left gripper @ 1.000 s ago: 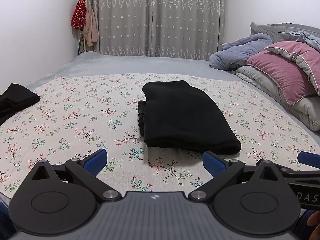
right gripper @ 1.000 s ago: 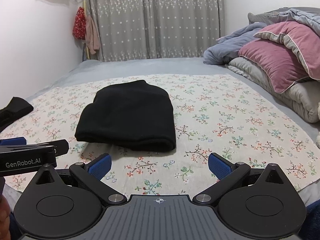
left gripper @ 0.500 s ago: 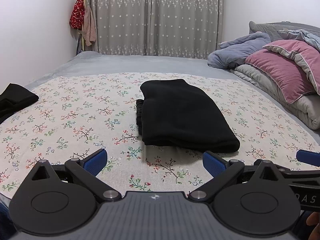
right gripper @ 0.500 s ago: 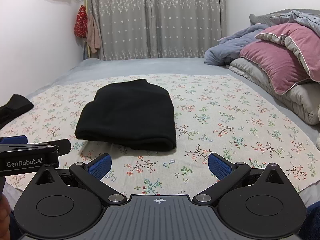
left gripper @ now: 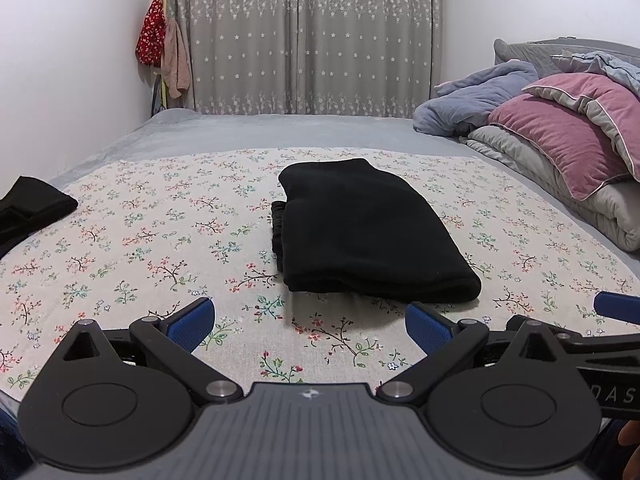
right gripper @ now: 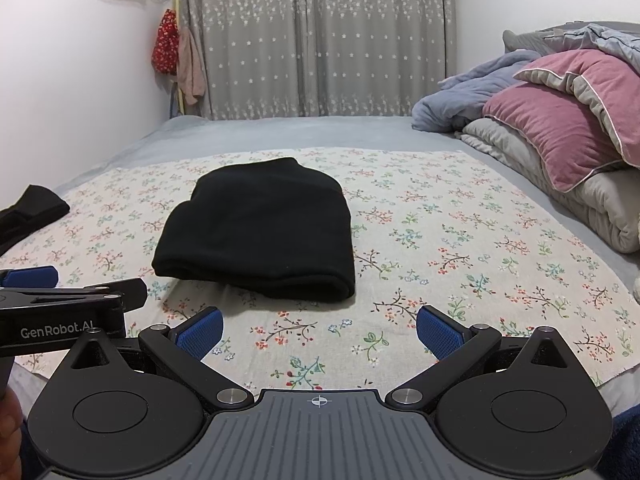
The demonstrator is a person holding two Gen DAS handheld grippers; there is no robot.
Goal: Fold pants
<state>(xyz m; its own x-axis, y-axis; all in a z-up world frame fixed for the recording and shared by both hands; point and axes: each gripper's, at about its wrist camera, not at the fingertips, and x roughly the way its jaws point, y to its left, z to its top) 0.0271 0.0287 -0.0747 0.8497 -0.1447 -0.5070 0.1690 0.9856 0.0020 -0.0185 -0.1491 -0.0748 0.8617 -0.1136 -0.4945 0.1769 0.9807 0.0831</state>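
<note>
Black pants (left gripper: 368,232) (right gripper: 260,232) lie folded into a compact rectangle in the middle of a floral sheet (left gripper: 140,232) (right gripper: 460,240) on the bed. My left gripper (left gripper: 308,324) hovers open near the bed's front edge, just short of the folded pants, with nothing between its blue pads. My right gripper (right gripper: 320,328) is open too, at the same distance from the pants and empty. The left gripper's side shows at the left of the right wrist view, and the right gripper's blue tip (left gripper: 618,306) shows at the right of the left wrist view.
Another black garment (left gripper: 28,208) (right gripper: 32,212) lies at the sheet's far left edge. Pink and grey pillows and bedding (left gripper: 560,140) (right gripper: 560,128) pile up on the right. Grey curtains (left gripper: 312,36) and hanging clothes (left gripper: 160,52) are behind the bed.
Both grippers have drifted slightly back and up from the folded pants. The pants have not moved, and both grippers stay open.
</note>
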